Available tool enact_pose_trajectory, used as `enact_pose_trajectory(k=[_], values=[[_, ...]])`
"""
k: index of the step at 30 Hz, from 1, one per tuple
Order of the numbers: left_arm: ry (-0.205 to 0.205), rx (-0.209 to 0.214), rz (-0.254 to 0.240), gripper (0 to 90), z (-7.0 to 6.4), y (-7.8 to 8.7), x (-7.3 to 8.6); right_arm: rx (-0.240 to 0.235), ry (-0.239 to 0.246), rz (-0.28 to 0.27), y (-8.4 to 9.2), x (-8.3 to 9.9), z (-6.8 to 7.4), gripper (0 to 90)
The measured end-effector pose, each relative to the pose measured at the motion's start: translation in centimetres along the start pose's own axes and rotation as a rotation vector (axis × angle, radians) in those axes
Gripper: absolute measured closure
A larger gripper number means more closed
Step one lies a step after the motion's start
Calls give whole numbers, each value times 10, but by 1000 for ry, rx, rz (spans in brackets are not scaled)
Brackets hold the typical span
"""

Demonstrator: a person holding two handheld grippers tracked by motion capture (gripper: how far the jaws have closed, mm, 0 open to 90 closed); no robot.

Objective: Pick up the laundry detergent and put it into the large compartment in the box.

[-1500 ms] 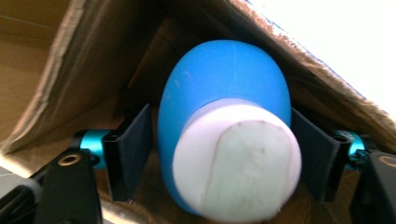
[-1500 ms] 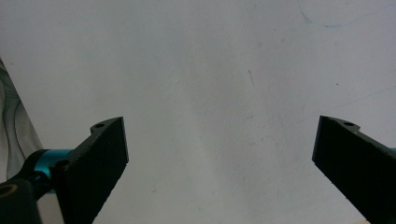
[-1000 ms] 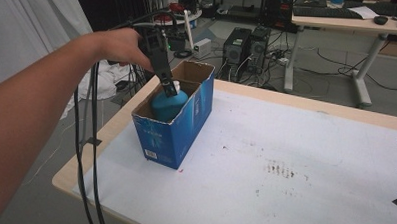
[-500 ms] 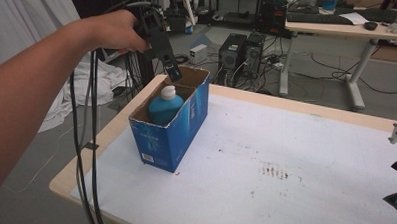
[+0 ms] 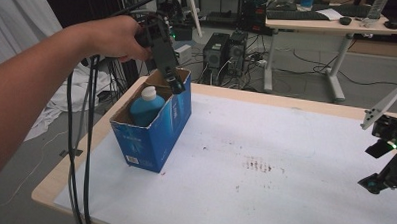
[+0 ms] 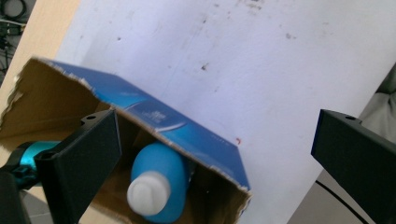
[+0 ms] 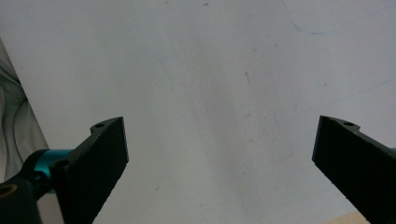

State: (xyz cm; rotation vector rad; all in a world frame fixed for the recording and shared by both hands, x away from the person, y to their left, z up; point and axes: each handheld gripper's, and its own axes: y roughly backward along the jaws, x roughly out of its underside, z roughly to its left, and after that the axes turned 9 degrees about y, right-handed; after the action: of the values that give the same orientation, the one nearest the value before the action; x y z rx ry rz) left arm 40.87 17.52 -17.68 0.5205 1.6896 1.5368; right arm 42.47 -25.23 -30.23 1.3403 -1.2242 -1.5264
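Note:
A blue cardboard box [image 5: 156, 128] with its top open stands near the table's left edge. Inside it sits a blue bottle with a white cap [image 5: 145, 106], upright. My left gripper [image 5: 175, 84] hangs just above the box's far end, open and holding nothing. In the left gripper view the bottle [image 6: 156, 182] lies below in the box [image 6: 187, 137], between and under the wide-spread jaws. My right gripper [image 5: 387, 171] is at the table's right edge, open over bare white tabletop [image 7: 210, 93].
The white tabletop [image 5: 285, 145] has dark specks near its middle. Black cables [image 5: 80, 153] hang from the left gripper past the table's left edge. Behind the table stand computer towers [image 5: 223, 55] and another desk [image 5: 329, 26].
My left gripper has let go of the bottle, which now rests in the box, and has risen and drawn back above the box's far end. The right gripper has edged further into view.

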Motion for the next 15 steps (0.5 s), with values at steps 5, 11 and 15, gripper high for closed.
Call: enact_pose_trajectory(k=[5,11,15], values=[[-14,-13,9,16,-12,-1,-15,4,-1,-4,1,1,1,26],[-4,7,8,16,-19,-4,-31,7,-2,-7,2,1,2,26],[-8,11,12,16,-27,-10,-44,7,-1,-8,2,0,2,26]])
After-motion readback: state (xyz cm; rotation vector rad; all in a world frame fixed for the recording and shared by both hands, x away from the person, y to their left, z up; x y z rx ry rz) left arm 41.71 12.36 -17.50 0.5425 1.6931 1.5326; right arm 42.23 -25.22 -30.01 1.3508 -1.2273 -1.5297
